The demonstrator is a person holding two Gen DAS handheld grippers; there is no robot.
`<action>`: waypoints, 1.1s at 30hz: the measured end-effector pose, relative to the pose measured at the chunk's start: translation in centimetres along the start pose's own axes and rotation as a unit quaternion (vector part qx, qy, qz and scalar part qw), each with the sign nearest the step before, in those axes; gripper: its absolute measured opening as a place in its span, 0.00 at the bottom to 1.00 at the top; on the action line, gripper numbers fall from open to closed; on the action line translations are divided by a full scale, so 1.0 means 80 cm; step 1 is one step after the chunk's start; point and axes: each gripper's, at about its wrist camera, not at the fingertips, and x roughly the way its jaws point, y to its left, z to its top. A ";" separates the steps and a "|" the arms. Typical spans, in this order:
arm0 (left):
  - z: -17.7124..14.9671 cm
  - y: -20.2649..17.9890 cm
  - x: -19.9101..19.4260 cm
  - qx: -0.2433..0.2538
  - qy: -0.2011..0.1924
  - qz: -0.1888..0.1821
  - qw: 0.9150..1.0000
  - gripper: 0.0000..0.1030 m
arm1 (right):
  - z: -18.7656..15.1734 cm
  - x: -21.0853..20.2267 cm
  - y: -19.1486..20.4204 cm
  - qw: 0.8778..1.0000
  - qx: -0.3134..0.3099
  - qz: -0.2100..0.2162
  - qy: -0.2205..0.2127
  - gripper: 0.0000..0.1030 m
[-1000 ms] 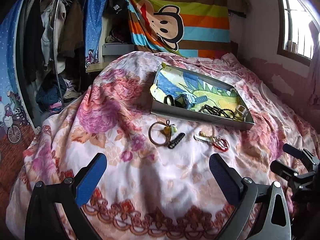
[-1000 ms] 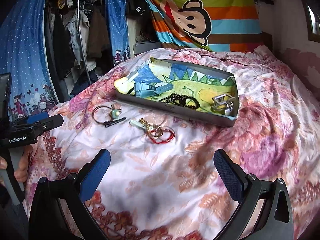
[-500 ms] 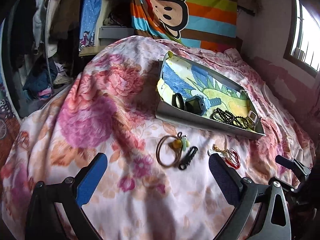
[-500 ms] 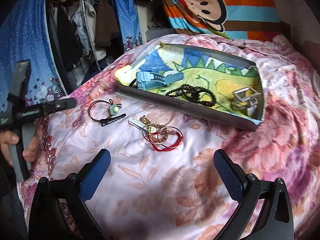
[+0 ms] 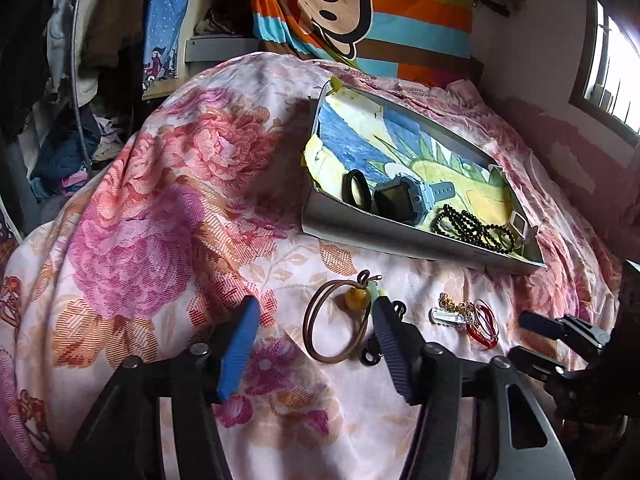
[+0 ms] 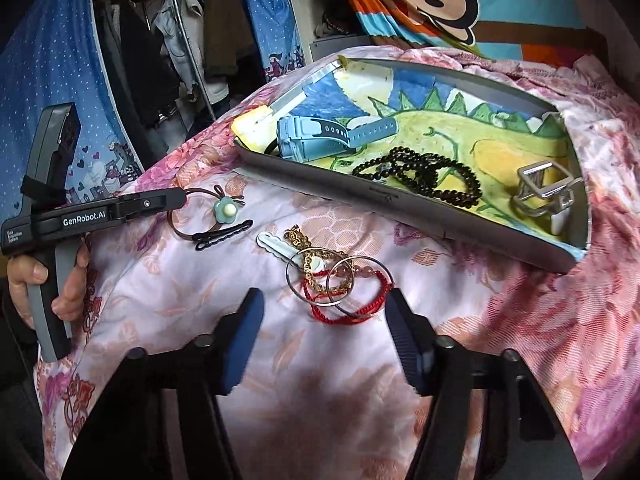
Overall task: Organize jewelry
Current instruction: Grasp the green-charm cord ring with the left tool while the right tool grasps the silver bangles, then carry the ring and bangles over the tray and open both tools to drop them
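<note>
A grey tray [image 5: 400, 236] [image 6: 360, 196] lined with a dinosaur drawing lies on the floral bedspread. It holds a blue watch [image 5: 404, 196] [image 6: 316, 136], a black bead string [image 5: 472, 228] [image 6: 420, 172], a black ring [image 5: 354, 188] and a silver clip [image 6: 544, 188]. In front lie a brown hair tie with charm [image 5: 336, 328] [image 6: 204, 212], a black hair clip [image 6: 224, 234] and a tangle of red cord, hoops and gold chain [image 5: 476, 320] [image 6: 340, 284]. My left gripper [image 5: 316, 344] is open around the hair tie. My right gripper [image 6: 324, 332] is open just before the tangle.
The floral bedspread [image 5: 160, 220] slopes down to the left, toward a clothes rack [image 5: 76, 60] and a blue curtain [image 6: 52, 60]. A striped monkey blanket [image 5: 360, 12] hangs behind the tray. A window [image 5: 612, 64] is at the right.
Both grippers have moved forward and down toward the bed. The left now straddles the hair tie; the right is close to the red cord and hoops. Both have narrowed but stay open.
</note>
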 end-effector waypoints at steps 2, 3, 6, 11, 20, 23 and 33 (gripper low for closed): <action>0.000 -0.001 0.006 0.002 0.006 -0.003 1.000 0.43 | 0.002 0.007 0.001 1.000 0.003 0.003 0.001 0.49; 0.000 -0.002 0.009 0.003 0.010 -0.004 1.000 0.37 | 0.002 0.010 -0.001 1.000 0.005 0.004 0.001 0.49; -0.001 -0.004 0.017 0.007 0.022 -0.006 1.000 0.26 | 0.004 0.018 -0.007 1.000 0.019 0.014 0.001 0.49; -0.004 -0.008 0.020 0.015 0.024 0.000 1.000 0.10 | 0.007 0.028 -0.012 0.999 0.031 0.025 0.002 0.49; -0.008 -0.028 0.010 0.053 0.006 0.018 0.998 0.05 | 0.001 0.040 -0.013 0.999 0.032 0.024 0.016 0.38; -0.010 -0.032 0.009 0.063 0.004 0.021 0.998 0.05 | 0.000 0.039 -0.013 0.999 0.030 0.021 0.013 0.38; -0.007 -0.035 -0.009 0.065 -0.027 0.018 0.997 0.03 | 0.002 0.029 -0.009 1.000 0.021 0.007 -0.009 0.38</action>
